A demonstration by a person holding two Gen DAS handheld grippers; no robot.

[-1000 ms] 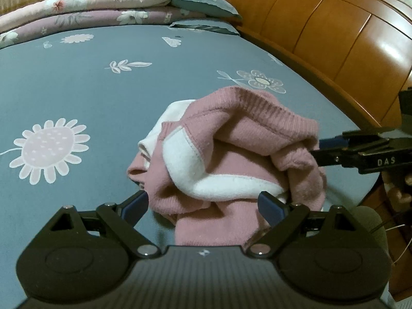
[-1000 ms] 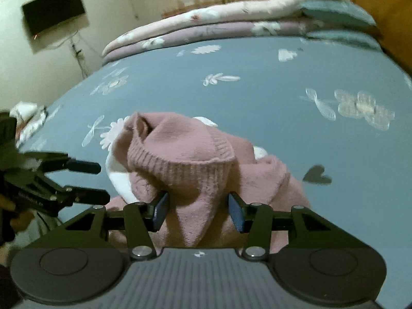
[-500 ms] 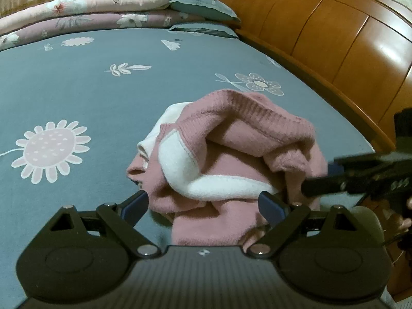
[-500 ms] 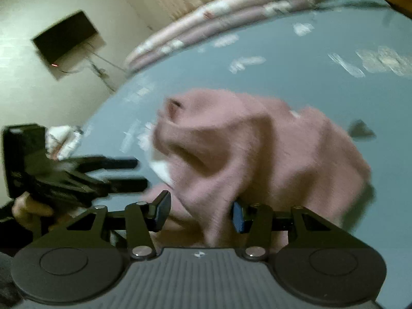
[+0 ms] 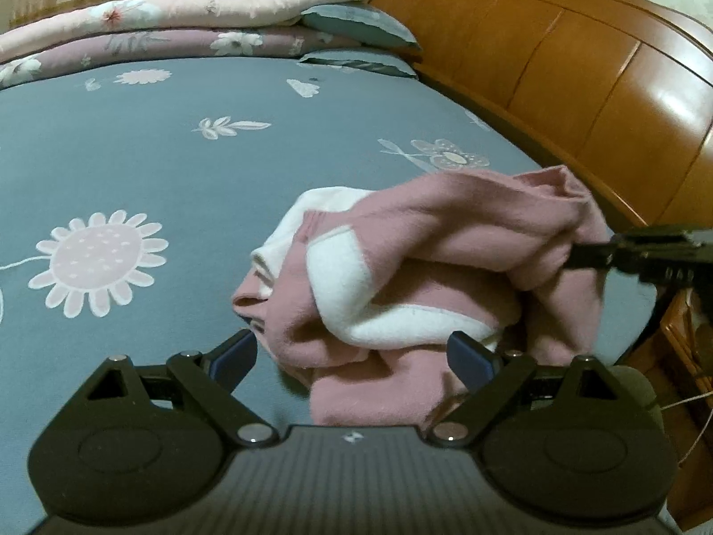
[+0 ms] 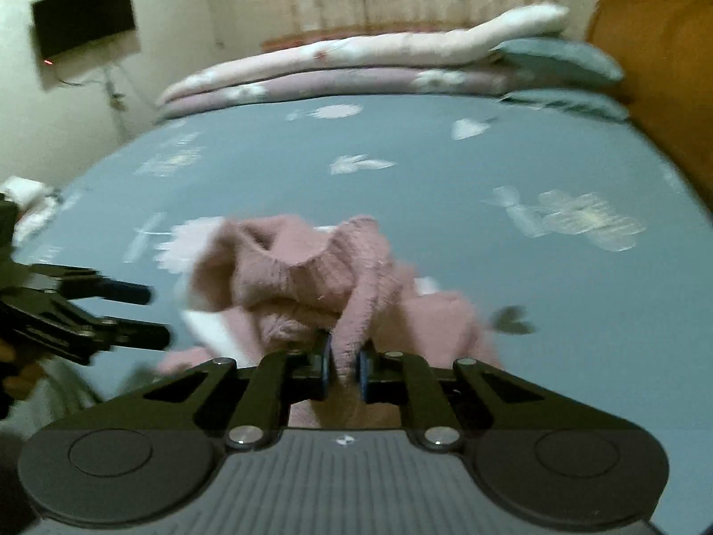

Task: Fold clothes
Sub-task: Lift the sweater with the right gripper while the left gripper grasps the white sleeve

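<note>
Right gripper [image 6: 343, 368] is pinching a ribbed pink edge of the sweater [image 5: 428, 267], jaws nearly closed with the knit bunched between them. We are reading this edge as a cuff or hem; the right wrist view is too blurred to say which. Left gripper [image 5: 352, 352] is waiting wide open with nothing between its fingers, hovering just in front of the near side of the heap.

We are finding the pink-and-white sweater crumpled on the blue floral bedsheet [image 5: 156, 169], close to the bed's near edge and toward the corner by the wooden headboard [image 5: 601, 102]. Folded quilts [image 5: 178, 22] are lying along the far edge, well apart from it.

We are judging the task barely begun: nothing is spread flat, no fold is showing. Left to do, as we see it: a second grasp, pulling the garment open, smoothing, then folding.
</note>
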